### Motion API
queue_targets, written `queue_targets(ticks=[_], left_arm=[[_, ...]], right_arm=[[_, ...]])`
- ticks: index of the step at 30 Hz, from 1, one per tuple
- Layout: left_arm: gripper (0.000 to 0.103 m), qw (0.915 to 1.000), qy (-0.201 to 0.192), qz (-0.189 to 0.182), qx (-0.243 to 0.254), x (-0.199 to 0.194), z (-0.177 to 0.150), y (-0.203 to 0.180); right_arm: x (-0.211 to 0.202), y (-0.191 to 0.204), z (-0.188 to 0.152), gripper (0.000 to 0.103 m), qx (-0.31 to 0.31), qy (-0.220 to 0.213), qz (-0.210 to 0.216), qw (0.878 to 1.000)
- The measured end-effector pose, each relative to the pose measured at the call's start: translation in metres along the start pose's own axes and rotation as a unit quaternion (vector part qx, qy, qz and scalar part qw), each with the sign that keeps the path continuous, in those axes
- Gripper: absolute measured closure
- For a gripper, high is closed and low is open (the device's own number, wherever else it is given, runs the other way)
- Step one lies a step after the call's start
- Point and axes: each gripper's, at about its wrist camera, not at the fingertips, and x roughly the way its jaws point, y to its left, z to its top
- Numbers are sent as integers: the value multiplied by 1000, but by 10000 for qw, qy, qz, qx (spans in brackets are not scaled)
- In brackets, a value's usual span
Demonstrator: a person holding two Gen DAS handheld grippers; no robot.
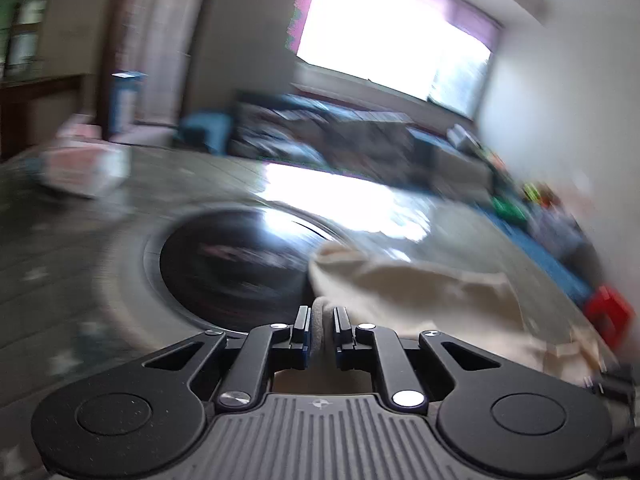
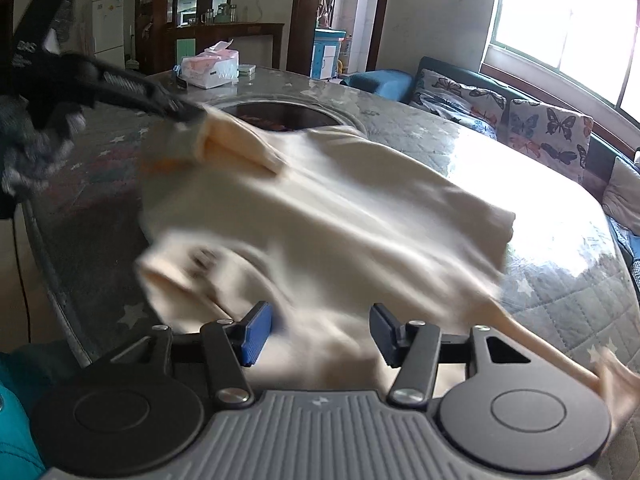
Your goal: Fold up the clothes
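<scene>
Right gripper [image 2: 320, 334] hangs spread wide over the near edge of the cream garment [image 2: 340, 216].
Left gripper [image 1: 321, 334] pinches a fold of the garment, lifted at the far left above the table [image 2: 560, 280].

The left wrist view is smeared by motion: the dark round inset [image 1: 224, 264] in the grey table and the patterned sofa [image 1: 320, 136] show no detail. In the right wrist view, the cream fabric garment [image 2: 320, 208] is blurred along its near edge, hiding its folds. The black left gripper [image 2: 188, 114] is blurred, its fingertips buried in cloth. A gloved hand [image 2: 32, 148] is cut off at the left edge.
</scene>
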Motion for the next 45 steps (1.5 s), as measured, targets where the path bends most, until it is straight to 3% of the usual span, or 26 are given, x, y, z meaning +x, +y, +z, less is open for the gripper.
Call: queue_targets(ticks=[1, 6, 9, 11, 12, 15, 21, 23, 25, 29, 31, 35, 38, 41, 45], left_arm=[[91, 9999, -33, 72, -84, -6, 0, 7], [91, 9962, -17, 720, -496, -21, -3, 48], [91, 9933, 173, 880, -725, -23, -4, 67], [90, 9954, 250, 673, -629, -26, -5, 65], [84, 9968, 291, 545, -509, -26, -5, 59], [47, 9990, 410, 146, -61, -21, -7, 31], [43, 9961, 787, 27, 391, 9, -14, 3], [48, 9948, 932, -93, 401, 17, -16, 2], [85, 9934, 1020, -185, 498, 20, -20, 1], [96, 9947, 871, -268, 474, 9, -19, 8], [97, 9975, 601, -177, 319, -3, -13, 16], [97, 9985, 161, 448, -256, -21, -6, 40], [97, 9911, -114, 1025, -847, -32, -5, 65], [97, 9757, -274, 1694, -1359, -39, -4, 90], [94, 9446, -473, 2547, -2014, -47, -2, 122]], right_arm=[[0, 0, -1, 38, 5, 12, 18, 10000], [1, 1, -2, 38, 56, 39, 23, 10000], [-1, 1, -2, 38, 40, 43, 41, 10000], [-5, 1, -1, 37, 96, 5, 77, 9999], [-7, 0, 0, 37, 145, -20, 101, 9998], [-10, -6, 5, 37, 282, -74, 123, 9995], [-10, -22, 23, 36, 359, -189, -24, 9992], [-9, -30, 29, 36, 400, -234, -64, 9989], [-7, -40, 35, 36, 500, -263, -103, 9984], [1, -62, 47, 38, 733, -293, -189, 9967], [7, -74, 55, 41, 897, -300, -203, 9953], [21, -94, 67, 42, 1223, -307, -214, 9918], [34, -108, 73, 43, 1473, -281, -168, 9885], [48, -116, 77, 45, 1633, -229, -130, 9862], [65, -131, 77, 48, 1991, -149, 9, 9799]])
